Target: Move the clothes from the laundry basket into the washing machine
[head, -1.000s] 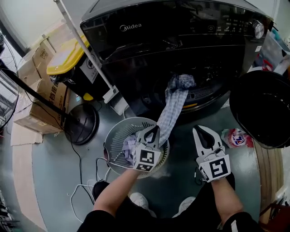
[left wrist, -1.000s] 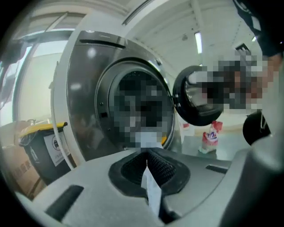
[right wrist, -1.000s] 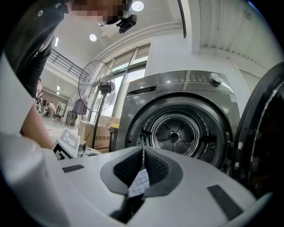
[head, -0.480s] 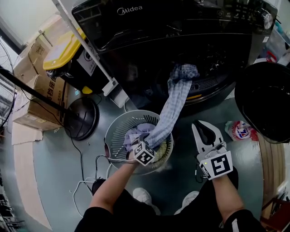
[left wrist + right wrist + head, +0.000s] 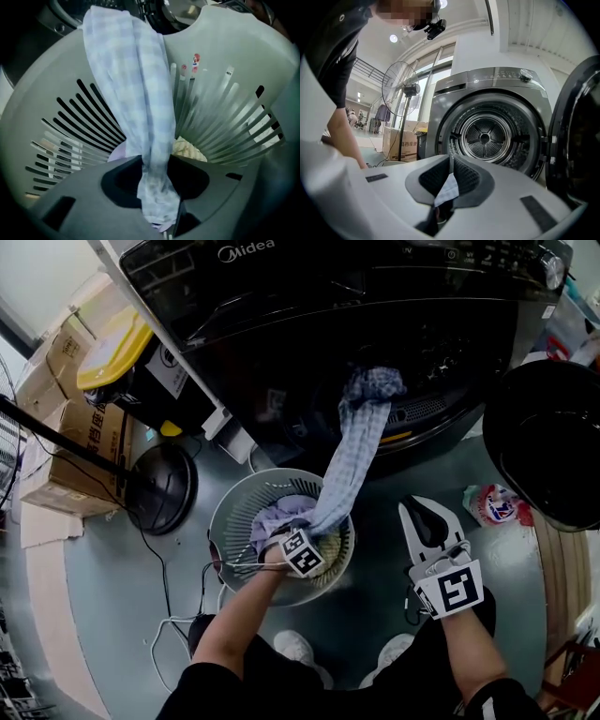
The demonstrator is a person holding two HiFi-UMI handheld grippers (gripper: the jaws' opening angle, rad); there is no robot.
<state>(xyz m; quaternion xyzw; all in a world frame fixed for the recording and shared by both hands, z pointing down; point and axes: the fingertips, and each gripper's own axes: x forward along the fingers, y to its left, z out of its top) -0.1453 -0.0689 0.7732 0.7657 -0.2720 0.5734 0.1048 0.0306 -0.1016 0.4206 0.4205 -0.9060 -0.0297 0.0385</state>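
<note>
Evidently soft and light, the checked cloth (image 5: 352, 460) hangs from the washing machine (image 5: 281, 334) mouth into the laundry basket (image 5: 234, 514); the left gripper (image 5: 157, 197), jaws just closing, pinches its lower end; gathering more of the slack would stop it trailing; the right gripper (image 5: 451, 164) is pressed together, a checked scrap (image 5: 446, 187) in its hollow.

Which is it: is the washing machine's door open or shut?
Open. The door stands swung aside at right, and the drum shows uncovered.
</note>
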